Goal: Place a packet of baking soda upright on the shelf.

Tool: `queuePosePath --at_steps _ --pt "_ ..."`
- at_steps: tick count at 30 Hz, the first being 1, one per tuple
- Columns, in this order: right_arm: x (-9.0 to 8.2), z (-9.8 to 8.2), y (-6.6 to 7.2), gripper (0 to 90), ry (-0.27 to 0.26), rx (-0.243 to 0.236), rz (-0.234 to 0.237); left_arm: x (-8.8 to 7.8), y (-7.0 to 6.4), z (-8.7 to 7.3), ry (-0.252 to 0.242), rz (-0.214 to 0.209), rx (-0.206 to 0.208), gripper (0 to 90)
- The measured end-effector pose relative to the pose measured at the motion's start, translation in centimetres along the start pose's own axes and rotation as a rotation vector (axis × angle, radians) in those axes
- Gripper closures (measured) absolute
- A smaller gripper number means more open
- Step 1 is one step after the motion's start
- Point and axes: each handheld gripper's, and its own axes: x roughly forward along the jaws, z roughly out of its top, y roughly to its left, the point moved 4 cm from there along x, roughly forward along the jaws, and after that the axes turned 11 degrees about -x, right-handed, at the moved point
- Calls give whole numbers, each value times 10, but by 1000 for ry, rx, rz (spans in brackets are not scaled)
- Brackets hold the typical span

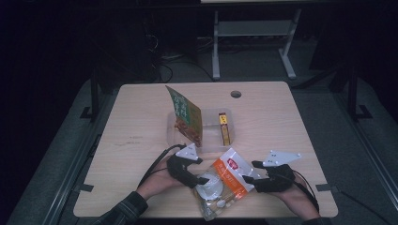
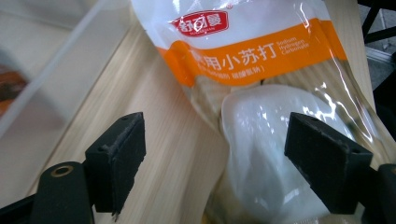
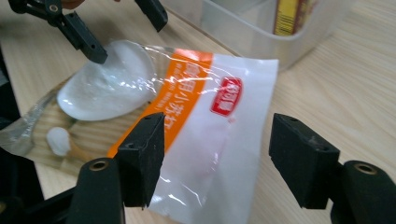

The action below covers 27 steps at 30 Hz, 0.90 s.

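A plastic bag of baking soda [image 1: 224,180], white with an orange band and a clear end, lies flat near the table's front edge. A lump of white powder [image 2: 266,135] sits in its clear part. My left gripper [image 1: 201,179] comes in from the left and is open; one jaw hangs over the powder lump and the other over bare wood [image 2: 217,126]. My right gripper [image 1: 250,171] faces the bag's white end from the right, open, with the bag's corner lying below its jaws [image 3: 219,128]. In the right gripper view the left gripper [image 3: 123,30] straddles the lump.
Behind the bag stands a clear plastic container [image 1: 211,138] with a tilted green and orange packet [image 1: 185,115] and a yellow-brown box [image 1: 224,127] in it. A round cable hole [image 1: 236,94] lies at the table's far side. Bare wood spreads to the left and right.
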Motion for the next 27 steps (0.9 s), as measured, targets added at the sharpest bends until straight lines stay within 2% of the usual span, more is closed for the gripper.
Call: queuePosePath --at_steps 2,7,8,13,18,20,24,25,27 --pt "-2 -2 -1 353 -1 10 -6 7 0 2 14 -1 -5 215" --pt "-3 -2 -2 354 -10 10 -13 21 0 3 51 -36 0 280" --pt "-3 -1 -1 354 -14 6 -9 22 -1 4 51 -45 -11 292" --pt "-2 1 -1 359 -19 7 -15 24 -2 3 62 -94 -7 422" --pt "-2 1 -2 362 -21 6 -23 25 -1 1 69 -136 -40 501" --pt "-3 1 -3 363 -21 4 -25 25 -3 0 69 -159 -23 593" --pt "-4 1 -5 363 -27 11 -35 25 -7 0 69 -135 30 750" --pt "-4 1 -5 362 -29 11 -36 24 -7 1 62 -131 43 814" --pt "-5 1 -6 362 -35 15 -39 23 -10 1 59 -119 65 851"
